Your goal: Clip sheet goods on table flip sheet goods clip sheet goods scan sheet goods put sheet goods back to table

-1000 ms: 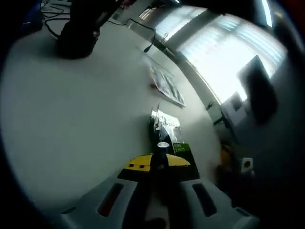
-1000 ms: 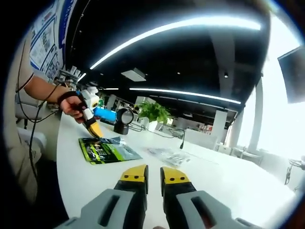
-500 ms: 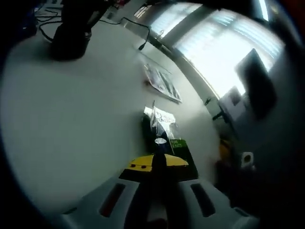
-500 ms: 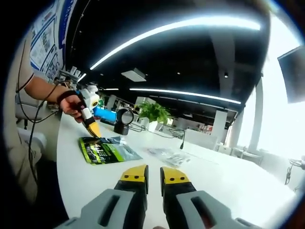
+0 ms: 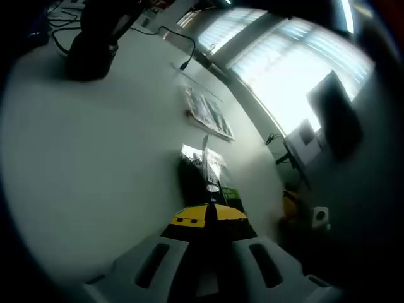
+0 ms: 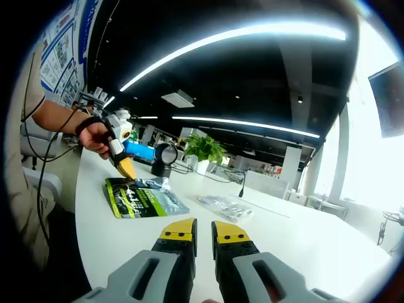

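Yellow-tipped jaws of the left gripper (image 5: 210,213) are pressed together on the near edge of the sheet goods (image 5: 201,173), a glossy packet with a green-and-black printed face and a silvery far end. In the right gripper view a hand (image 6: 98,136) holds that gripper at the packet's near-left corner on the white table (image 6: 303,240). Compared with a second ago, the pinched edge has lifted and the packet now bows upward off the tabletop. The right gripper (image 6: 202,231) hovers over the table with its jaws nearly together, a thin gap between them, holding nothing. A second clear packet (image 6: 222,206) lies flat farther right.
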Available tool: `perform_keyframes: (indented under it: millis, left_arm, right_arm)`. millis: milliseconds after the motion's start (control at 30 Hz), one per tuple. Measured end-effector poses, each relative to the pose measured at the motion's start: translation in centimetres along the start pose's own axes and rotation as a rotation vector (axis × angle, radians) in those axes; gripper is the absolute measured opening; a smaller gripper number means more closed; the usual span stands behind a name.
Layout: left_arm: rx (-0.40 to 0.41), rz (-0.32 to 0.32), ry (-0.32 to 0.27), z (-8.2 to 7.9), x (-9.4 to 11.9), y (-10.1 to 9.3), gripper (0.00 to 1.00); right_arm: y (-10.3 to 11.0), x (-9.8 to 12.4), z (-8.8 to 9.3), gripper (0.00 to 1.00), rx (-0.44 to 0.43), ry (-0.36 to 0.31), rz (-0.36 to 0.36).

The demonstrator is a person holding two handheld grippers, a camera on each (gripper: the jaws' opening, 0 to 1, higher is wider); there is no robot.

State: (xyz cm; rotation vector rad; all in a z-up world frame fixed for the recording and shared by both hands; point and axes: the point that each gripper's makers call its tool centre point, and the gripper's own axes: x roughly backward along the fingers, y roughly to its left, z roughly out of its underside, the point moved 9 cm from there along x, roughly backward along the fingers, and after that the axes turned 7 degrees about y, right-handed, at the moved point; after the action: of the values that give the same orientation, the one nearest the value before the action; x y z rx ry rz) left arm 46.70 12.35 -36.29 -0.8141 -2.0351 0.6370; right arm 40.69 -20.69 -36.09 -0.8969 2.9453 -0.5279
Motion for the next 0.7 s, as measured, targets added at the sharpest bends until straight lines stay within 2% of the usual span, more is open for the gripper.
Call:
perform_keyframes:
  millis: [233,367,533,633,700]
  left_arm:
    - [-0.029,0.012,-0.017,0.3,0.0,-1.0,0.00]
    - [-0.009,0.034,-0.019,0.3,0.1,-1.5,0.00]
    - [-0.019,0.030,-0.030,-0.1,0.2,-1.8,0.00]
    - [-0.021,0.029,-0.031,-0.2,0.2,-1.7,0.00]
    - [-0.017,0.026,-0.032,-0.2,0.1,-1.6,0.00]
  right_arm:
    - [0.2,0.0,0.0,0.06,0.006,-0.006,-0.007]
    - [0.6,-0.1,-0.1,0.05,0.045,0.007,-0.003]
    - [0.8,-0.2,-0.8,0.05,0.072,-0.031,-0.017]
    - [1.7,-0.4,-0.8,0.06,0.131,0.002,-0.007]
    - [2.5,-0.9,-0.7,0.08,0.136,0.002,-0.028]
